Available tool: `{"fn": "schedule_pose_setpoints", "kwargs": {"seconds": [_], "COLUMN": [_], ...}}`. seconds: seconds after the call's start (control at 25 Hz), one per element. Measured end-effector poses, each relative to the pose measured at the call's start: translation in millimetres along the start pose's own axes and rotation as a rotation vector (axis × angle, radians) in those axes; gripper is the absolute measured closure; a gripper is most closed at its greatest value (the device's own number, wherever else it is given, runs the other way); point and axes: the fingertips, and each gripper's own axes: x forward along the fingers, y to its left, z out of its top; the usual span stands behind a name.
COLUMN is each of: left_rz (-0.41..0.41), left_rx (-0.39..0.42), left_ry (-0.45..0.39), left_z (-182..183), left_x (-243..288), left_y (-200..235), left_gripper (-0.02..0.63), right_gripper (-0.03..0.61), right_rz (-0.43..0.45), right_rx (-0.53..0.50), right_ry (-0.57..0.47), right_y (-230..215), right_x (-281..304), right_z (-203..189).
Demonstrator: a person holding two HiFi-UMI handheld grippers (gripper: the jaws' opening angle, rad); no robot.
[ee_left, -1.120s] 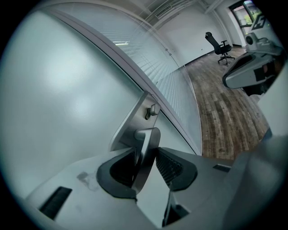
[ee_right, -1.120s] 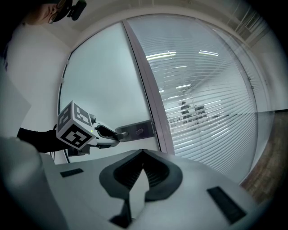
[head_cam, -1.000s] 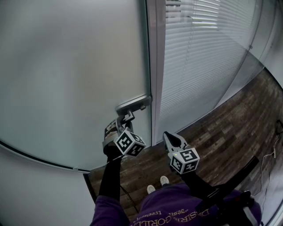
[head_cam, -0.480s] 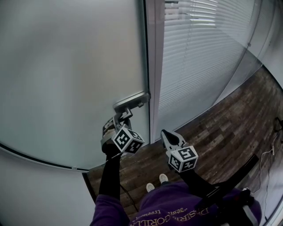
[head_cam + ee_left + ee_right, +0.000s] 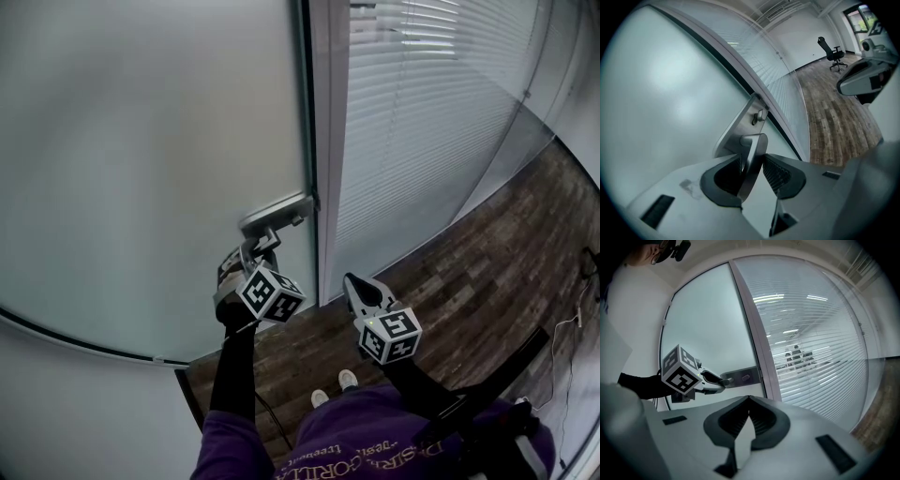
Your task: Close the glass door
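Observation:
The frosted glass door (image 5: 141,141) fills the left of the head view, its edge close against the metal frame (image 5: 328,141). A steel handle plate (image 5: 275,215) sits at that edge, with a lever handle (image 5: 752,159) hanging from it. My left gripper (image 5: 261,246) is shut on the lever; in the left gripper view (image 5: 752,164) the lever stands between the two ribbed pads. My right gripper (image 5: 354,284) hangs apart to the right, shut and holding nothing. In the right gripper view its jaws (image 5: 749,401) meet, and the left gripper (image 5: 710,379) shows at the plate (image 5: 743,377).
Right of the frame runs a glass wall with white blinds (image 5: 422,122). Dark wooden floor (image 5: 487,281) stretches to the right and below. The person's shoes (image 5: 333,389) stand near the door. A black office chair (image 5: 832,49) is far down the room.
The left gripper has stayed shut on the lever and shifted slightly left and up with it. The right gripper has hardly moved.

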Motion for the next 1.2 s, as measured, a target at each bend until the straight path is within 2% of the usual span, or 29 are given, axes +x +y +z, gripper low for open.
{"fn": "schedule_pose_setpoints", "kwargs": {"seconds": [0.24,0.36,0.6,0.88,1.0,1.08,1.12,1.2], "left_rz": [0.006,0.014,0.102,0.184,0.318,0.402,0.408,0.343], "left_rx": [0.007,0.039,0.161,0.166,0.115,0.003,-0.073,-0.236], "left_ry": [0.0,-0.019,-0.087,-0.097,-0.167,-0.239,-0.267,-0.298], "left_z": [0.2,1.4,7.0,2.0,8.1,12.7,12.4,6.9], "left_x": [-1.8,-2.7,-8.7,-23.1,-58.6,-89.6,-101.8,-116.3], "left_y": [-1.0,-0.8,0.4,2.7,12.9,15.2,11.0,-7.6], "left_gripper": [0.485,0.485,0.485,0.476,0.476,0.477,0.477,0.477], "right_gripper": [0.581,0.581,0.581,0.581,0.581,0.581,0.581,0.581], "right_rz": [0.007,0.008,0.014,0.012,0.019,0.024,0.029,0.041], "right_rx": [-0.003,-0.006,-0.009,-0.004,-0.005,-0.003,-0.002,-0.002], "right_ry": [0.004,0.006,0.014,0.011,0.008,0.005,0.002,-0.003], "right_y": [3.7,4.2,7.4,4.1,6.3,8.4,10.1,14.3], "right_x": [-0.7,-1.1,-3.3,-4.5,-5.1,-5.0,-4.7,-4.0], "right_z": [-0.3,-0.5,-3.7,-4.5,-3.4,-2.5,-1.8,-0.1]}}
